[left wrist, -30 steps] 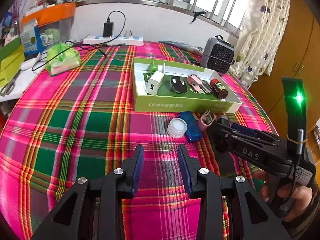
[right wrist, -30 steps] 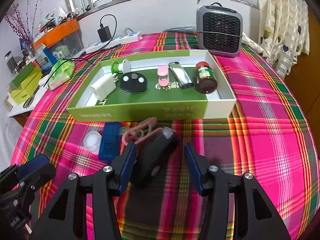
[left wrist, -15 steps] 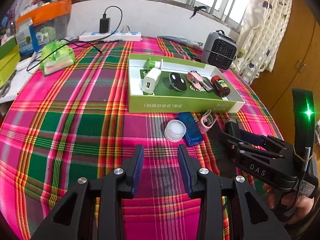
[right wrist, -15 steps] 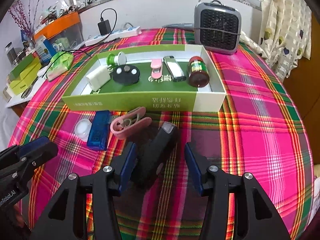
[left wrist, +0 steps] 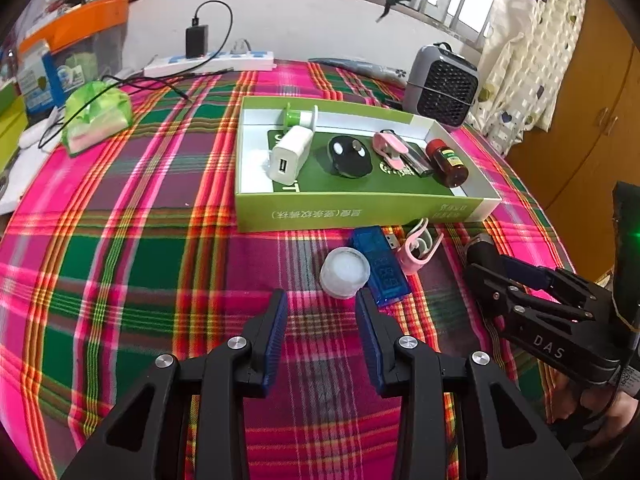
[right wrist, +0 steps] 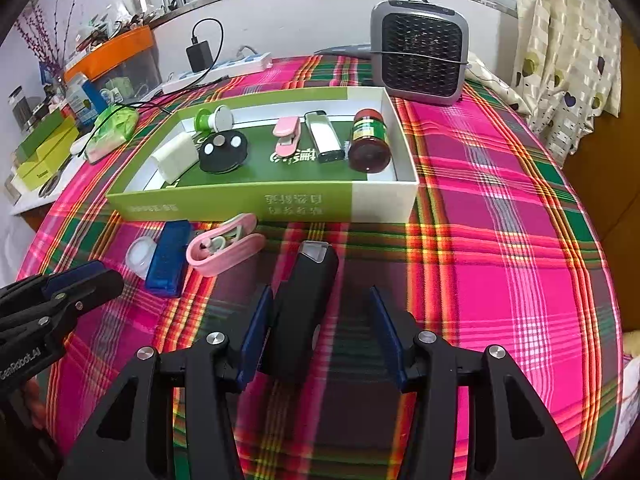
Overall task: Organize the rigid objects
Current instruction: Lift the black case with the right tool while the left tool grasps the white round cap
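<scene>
My left gripper [left wrist: 321, 303] is open and empty, low over the plaid cloth. A white round cap [left wrist: 345, 272] lies just ahead of its tips. Beside the cap are a blue USB device [left wrist: 382, 266] and a pink clip [left wrist: 418, 250]. My right gripper [right wrist: 320, 303] is open around a black oblong device [right wrist: 304, 308]. The device lies against the left finger, with a gap to the right one. Behind them, the green box [right wrist: 240, 204] holds a white charger [right wrist: 176, 158], a black round piece [right wrist: 223, 151], a pink stapler [right wrist: 287, 135], a lighter [right wrist: 323, 136] and a brown bottle [right wrist: 369, 140].
A grey fan heater [right wrist: 419, 58] stands behind the box at the right. A power strip [left wrist: 212, 64] with cables, a green packet [left wrist: 96, 116] and a cluttered side shelf [right wrist: 44, 140] are at the far left. Curtains [left wrist: 528, 40] hang beyond the table's right edge.
My left gripper has moved forward, so the white cap and blue device now lie closer to its tips. The right gripper still straddles the black device and has barely moved.
</scene>
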Motion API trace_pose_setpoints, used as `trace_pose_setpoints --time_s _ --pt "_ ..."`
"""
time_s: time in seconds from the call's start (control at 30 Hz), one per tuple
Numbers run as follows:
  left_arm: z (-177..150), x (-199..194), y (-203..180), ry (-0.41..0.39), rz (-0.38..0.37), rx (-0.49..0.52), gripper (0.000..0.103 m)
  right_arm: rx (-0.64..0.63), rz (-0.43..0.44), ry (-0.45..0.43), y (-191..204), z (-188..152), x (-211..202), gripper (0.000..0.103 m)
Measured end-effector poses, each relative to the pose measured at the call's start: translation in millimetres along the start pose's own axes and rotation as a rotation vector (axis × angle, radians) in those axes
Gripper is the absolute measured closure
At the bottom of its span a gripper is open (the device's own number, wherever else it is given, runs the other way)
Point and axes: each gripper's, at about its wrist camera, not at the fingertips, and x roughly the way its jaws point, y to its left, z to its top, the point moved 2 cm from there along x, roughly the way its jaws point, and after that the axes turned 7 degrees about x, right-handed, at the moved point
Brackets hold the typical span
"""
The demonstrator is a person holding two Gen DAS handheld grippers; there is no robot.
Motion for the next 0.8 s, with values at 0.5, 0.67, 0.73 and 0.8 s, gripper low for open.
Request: trace_pose_setpoints --time_s 0.5,0.67,0.73,0.8 --pt "15.6 12.8 -9.1 0.000 0.022 0.024 0.064 -0.053 0.022 -0.004 -16.1 7.1 2.0 0.078" --pt "17.9 15.0 -7.1 -0.005 0.034 0.020 0.064 -0.066 0.031 -0.001 -16.6 8.4 2.9 0.078" --pt "18.5 17.6 -6.9 0.003 0.046 0.025 0.064 -0.069 0.033 -0.001 -17.1 8.7 3.2 0.078" --pt "17.3 22.3 -6.8 0.019 0.054 0.027 0.064 -0.068 0.035 -0.001 -17.4 9.0 3.4 0.078"
